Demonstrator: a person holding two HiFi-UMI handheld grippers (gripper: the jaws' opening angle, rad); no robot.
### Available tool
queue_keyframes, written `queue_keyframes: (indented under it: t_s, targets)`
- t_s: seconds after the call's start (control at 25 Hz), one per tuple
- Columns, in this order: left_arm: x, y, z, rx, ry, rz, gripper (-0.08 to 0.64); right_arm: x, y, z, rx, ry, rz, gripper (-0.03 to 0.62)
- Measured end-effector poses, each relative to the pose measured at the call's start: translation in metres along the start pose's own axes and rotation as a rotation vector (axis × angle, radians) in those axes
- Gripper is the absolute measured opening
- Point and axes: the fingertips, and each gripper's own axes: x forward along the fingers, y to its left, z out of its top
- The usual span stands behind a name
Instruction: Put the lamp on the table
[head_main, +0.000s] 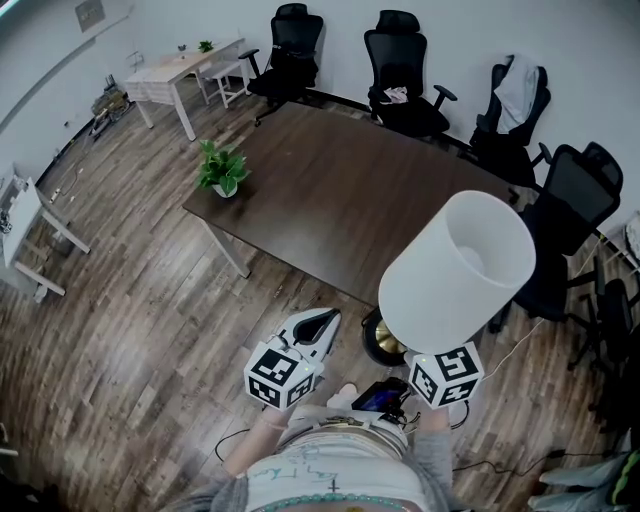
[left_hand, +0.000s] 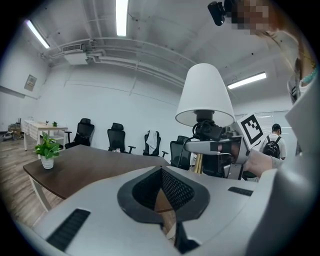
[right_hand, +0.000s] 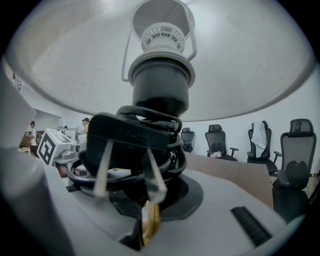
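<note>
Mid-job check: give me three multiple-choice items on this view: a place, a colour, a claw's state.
1. Where does the potted plant stand? A on the floor; B on the dark table, near its corner; C on a chair.
2. What colour is the shade of the lamp? A black; B green; C white.
3. How is the left claw? A shut, empty; B shut on the lamp; C wide open.
Key: B, the plant sits on the tabletop; C, the shade is plain white; A, its jaws meet with nothing between, while the right claw grips the lamp.
</note>
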Motion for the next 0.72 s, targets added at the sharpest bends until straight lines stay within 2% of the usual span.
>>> queue_keyframes:
  t_s: [0.32, 0.56, 0.72]
  targets:
    - [0.013, -0.001, -0.003, -0.021, -0.01, 0.039, 0.011, 0.012, -0.016, 0.0, -0.02, 0.009, 0.04, 0.032]
    - [0.014, 0.021, 0.0, -0.022, -0.011, 0.062, 0.011, 0.029, -0.015, -0.001, -0.007, 0.01, 0.051, 0.032]
    - [0.02, 0.04, 0.005, -0.016, -0.018, 0.04, 0.011, 0.046, -0.009, -0.003, -0.008, 0.021, 0.043, 0.032]
